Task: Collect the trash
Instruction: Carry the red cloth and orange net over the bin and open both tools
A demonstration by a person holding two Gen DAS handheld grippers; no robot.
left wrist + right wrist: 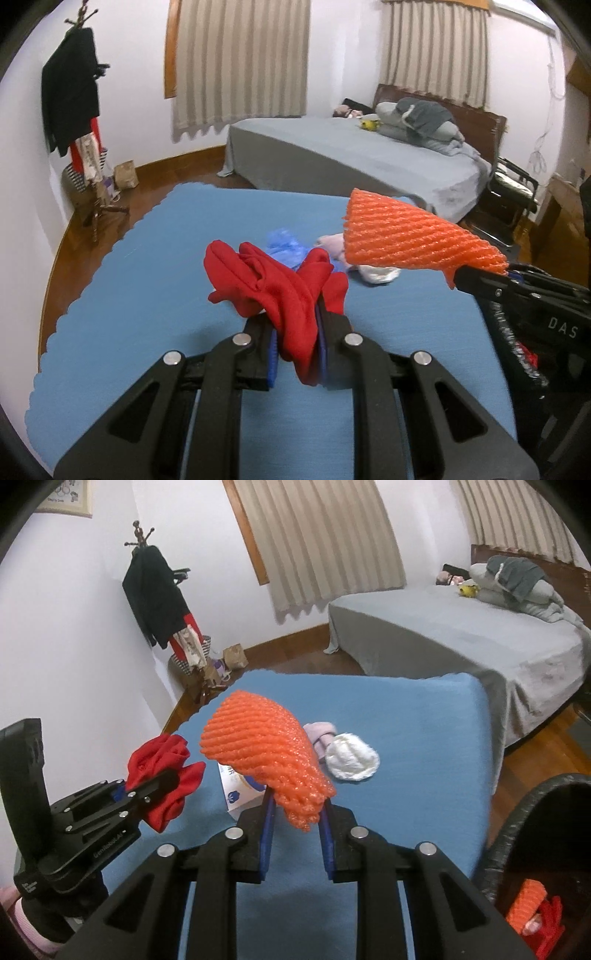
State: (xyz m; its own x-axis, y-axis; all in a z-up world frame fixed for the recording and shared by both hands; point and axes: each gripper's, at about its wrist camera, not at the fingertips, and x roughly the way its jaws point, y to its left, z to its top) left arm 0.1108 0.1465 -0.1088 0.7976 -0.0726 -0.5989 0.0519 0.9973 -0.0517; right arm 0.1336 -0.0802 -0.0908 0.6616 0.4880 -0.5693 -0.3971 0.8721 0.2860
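Orange foam net clenched at its narrow end in the right gripper, long axis running forward and up-left from the jaws, wide mouth farthest out, clear above the blue surface. Red cloth pinched in the left gripper, bunched, spilling forward and left past the jaws. Ahead of both on the surface: white wad, pink scrap, blue plastic. Black bin just right of the right gripper.

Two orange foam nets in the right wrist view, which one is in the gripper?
The larger orange foam net, pinched at its narrow end by the right gripper above the blue table. The other net lies inside the black bin, lower right.
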